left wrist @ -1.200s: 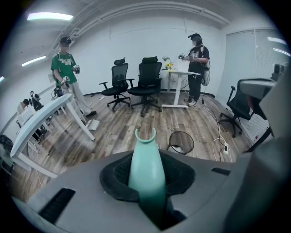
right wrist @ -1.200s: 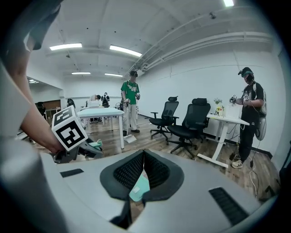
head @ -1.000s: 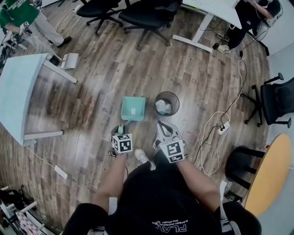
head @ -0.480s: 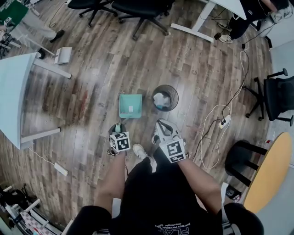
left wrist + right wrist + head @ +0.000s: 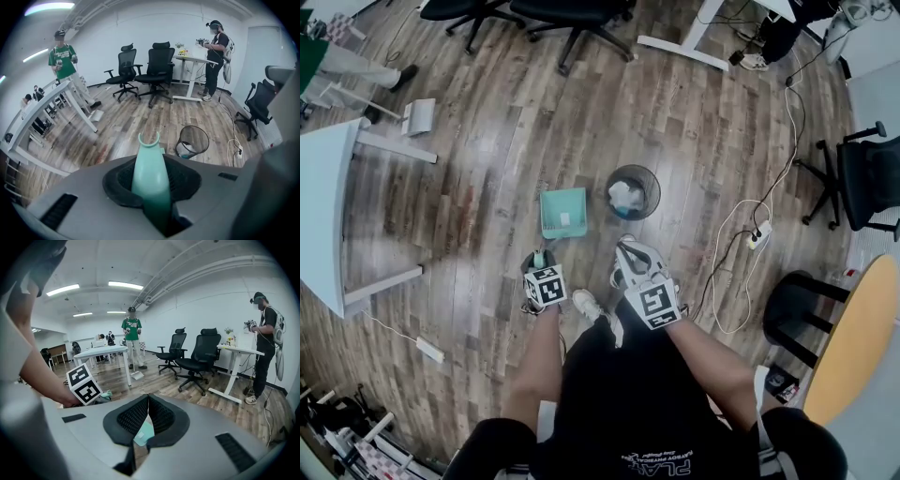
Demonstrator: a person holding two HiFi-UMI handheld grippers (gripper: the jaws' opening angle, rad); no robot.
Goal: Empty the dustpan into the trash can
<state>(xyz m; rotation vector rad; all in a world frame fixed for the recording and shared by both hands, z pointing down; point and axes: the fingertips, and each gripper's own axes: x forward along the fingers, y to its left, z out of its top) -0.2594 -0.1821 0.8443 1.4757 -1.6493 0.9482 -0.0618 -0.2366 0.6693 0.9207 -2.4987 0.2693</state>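
A teal dustpan (image 5: 562, 213) hangs low over the wood floor, just left of a black mesh trash can (image 5: 633, 192) with white crumpled waste inside. My left gripper (image 5: 542, 259) is shut on the dustpan's teal handle (image 5: 150, 161), which sticks up between the pads toward the trash can (image 5: 193, 140). My right gripper (image 5: 628, 247) hovers beside it, near the can's front edge, its jaws closed tip to tip on nothing. In the right gripper view the gripper (image 5: 148, 400) shows a bit of the dustpan (image 5: 143, 433) below its pads.
White tables (image 5: 323, 211) stand at the left, office chairs (image 5: 572, 14) at the back, another chair (image 5: 862, 183) at the right. A white cable and power strip (image 5: 757, 239) lie right of the can. An orange round table (image 5: 853, 337) and a black stool (image 5: 792, 314) are near right. People stand at the far desks.
Both grippers have sunk a little, and the dustpan has come down with the left one. It stays left of the trash can. Neither grip has changed.
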